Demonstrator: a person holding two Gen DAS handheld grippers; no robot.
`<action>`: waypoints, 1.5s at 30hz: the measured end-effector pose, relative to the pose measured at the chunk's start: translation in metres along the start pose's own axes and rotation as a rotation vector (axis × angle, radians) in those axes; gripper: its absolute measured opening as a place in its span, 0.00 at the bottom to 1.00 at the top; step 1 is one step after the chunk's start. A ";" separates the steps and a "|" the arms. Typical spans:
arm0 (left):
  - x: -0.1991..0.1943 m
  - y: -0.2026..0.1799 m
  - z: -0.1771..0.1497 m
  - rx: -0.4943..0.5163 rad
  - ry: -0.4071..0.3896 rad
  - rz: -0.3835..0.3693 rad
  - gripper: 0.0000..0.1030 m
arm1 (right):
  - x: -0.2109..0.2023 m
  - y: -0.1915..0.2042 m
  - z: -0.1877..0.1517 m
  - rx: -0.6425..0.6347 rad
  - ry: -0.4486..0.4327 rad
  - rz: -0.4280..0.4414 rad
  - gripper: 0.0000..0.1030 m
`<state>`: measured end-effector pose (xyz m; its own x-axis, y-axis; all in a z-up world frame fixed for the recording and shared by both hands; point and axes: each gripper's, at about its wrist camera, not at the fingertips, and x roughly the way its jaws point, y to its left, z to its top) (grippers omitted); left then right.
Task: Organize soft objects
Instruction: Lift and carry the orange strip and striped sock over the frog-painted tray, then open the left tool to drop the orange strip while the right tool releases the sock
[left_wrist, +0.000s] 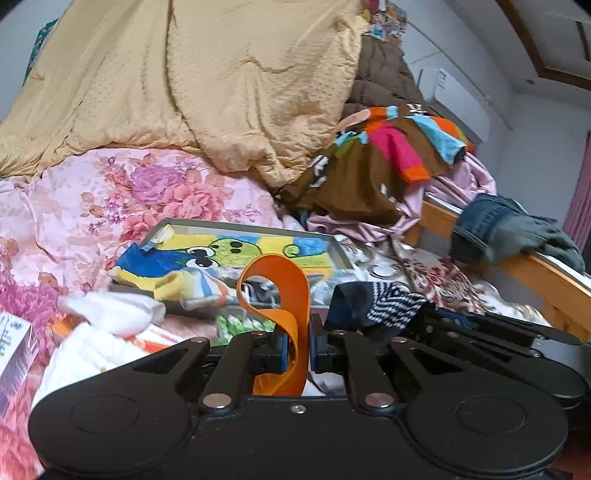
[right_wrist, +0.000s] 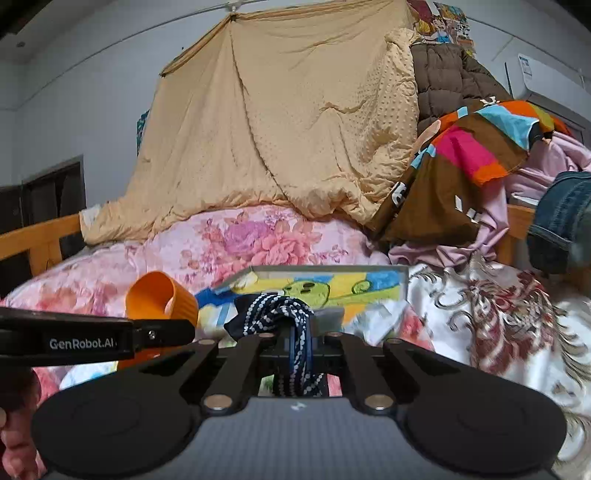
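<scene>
Over bed (left_wrist: 155, 192), orange band (left_wrist: 291, 295) pinched in left tongs (left_wrist: 298, 350)

This is a lived-in bedroom in a home: a wooden-framed bed (right_wrist: 40, 236) takes up most of the room, spread with a pink floral quilt (right_wrist: 240, 240) and a tan comforter (right_wrist: 280, 122) heaped toward the wall. Clothes lie piled along one side, among them a brown striped garment (right_wrist: 461, 173) and jeans (left_wrist: 491, 225), and an air conditioner (right_wrist: 543, 81) hangs high on the pale wall.
</scene>
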<state>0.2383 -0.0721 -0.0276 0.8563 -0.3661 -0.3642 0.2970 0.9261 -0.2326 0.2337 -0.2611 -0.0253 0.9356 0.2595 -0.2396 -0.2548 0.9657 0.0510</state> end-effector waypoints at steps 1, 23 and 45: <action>0.006 0.003 0.005 -0.002 0.000 0.003 0.10 | 0.007 -0.002 0.003 0.007 -0.002 0.003 0.06; 0.176 0.057 0.087 -0.009 0.102 0.046 0.11 | 0.169 -0.045 0.056 0.036 0.120 0.044 0.06; 0.212 0.053 0.077 0.015 0.243 0.060 0.20 | 0.188 -0.052 0.042 0.035 0.262 -0.051 0.29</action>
<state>0.4679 -0.0936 -0.0472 0.7461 -0.3199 -0.5839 0.2563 0.9474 -0.1916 0.4328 -0.2623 -0.0327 0.8507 0.2021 -0.4853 -0.1956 0.9786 0.0646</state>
